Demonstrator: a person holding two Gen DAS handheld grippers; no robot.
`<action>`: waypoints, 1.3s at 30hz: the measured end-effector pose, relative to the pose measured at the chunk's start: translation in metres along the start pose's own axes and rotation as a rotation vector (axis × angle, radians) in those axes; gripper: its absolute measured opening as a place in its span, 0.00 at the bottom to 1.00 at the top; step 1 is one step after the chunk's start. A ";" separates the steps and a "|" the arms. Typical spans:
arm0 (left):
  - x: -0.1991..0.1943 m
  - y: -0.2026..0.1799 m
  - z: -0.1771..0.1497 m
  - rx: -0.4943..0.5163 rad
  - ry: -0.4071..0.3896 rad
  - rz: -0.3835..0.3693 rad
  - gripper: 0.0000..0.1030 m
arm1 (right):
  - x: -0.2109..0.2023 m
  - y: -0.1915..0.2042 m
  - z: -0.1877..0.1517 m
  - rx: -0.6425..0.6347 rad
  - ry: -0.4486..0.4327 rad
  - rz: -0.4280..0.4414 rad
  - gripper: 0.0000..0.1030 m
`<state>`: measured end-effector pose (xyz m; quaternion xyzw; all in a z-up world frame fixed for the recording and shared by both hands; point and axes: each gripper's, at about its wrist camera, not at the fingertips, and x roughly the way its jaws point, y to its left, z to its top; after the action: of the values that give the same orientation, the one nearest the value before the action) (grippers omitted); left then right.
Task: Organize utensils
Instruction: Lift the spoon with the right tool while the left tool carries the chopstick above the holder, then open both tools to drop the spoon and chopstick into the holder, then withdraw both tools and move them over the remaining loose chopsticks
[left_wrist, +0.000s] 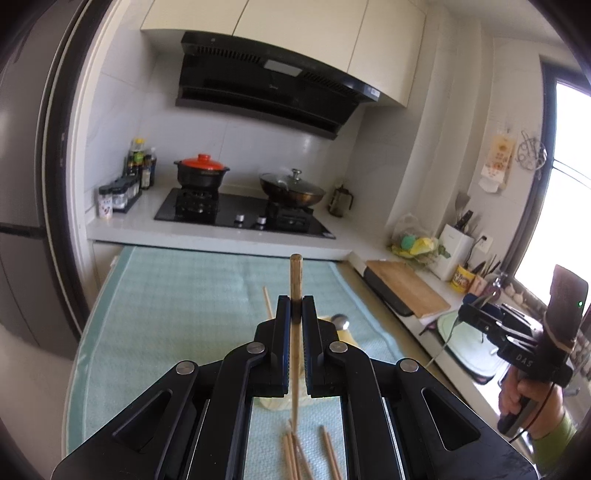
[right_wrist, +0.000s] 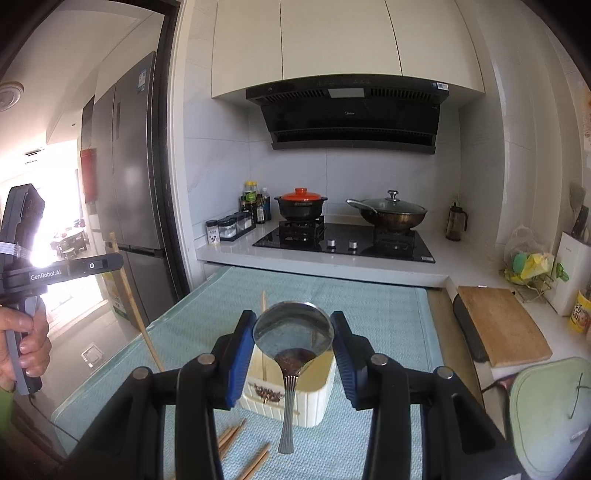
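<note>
Two tongs are loaded: the left gripper (left_wrist: 295, 306) pinches one upright chopstick (left_wrist: 295, 280), while the right gripper (right_wrist: 293, 332) stands wide around a spoon (right_wrist: 291, 336); whether its pads touch the bowl, I cannot tell. Below the right fingers sits a white holder (right_wrist: 291, 398), loose chopsticks (right_wrist: 236, 439) beside it. Risk: the spoon may slip, since nothing visibly clamps it. Teal mat (right_wrist: 369, 306) underneath; stove (right_wrist: 343, 240) beyond.

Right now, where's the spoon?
Right wrist view, centre: the spoon sits between the open right gripper fingers, bowl up, above the white holder on the green mat. Whether anything grips it is unclear.
</note>
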<state>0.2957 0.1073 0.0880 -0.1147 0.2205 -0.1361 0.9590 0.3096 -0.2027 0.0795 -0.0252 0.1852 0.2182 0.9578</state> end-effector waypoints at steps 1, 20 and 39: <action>0.003 -0.002 0.008 -0.002 -0.013 -0.003 0.04 | 0.002 -0.001 0.009 -0.001 -0.014 -0.004 0.40; 0.158 0.004 0.002 -0.049 0.143 0.073 0.04 | 0.153 -0.041 -0.003 0.191 0.132 0.016 0.40; 0.198 0.027 -0.034 -0.088 0.304 0.156 0.37 | 0.204 -0.083 -0.049 0.299 0.280 -0.095 0.55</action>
<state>0.4574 0.0658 -0.0272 -0.1172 0.3769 -0.0670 0.9164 0.4988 -0.2009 -0.0438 0.0785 0.3455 0.1372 0.9250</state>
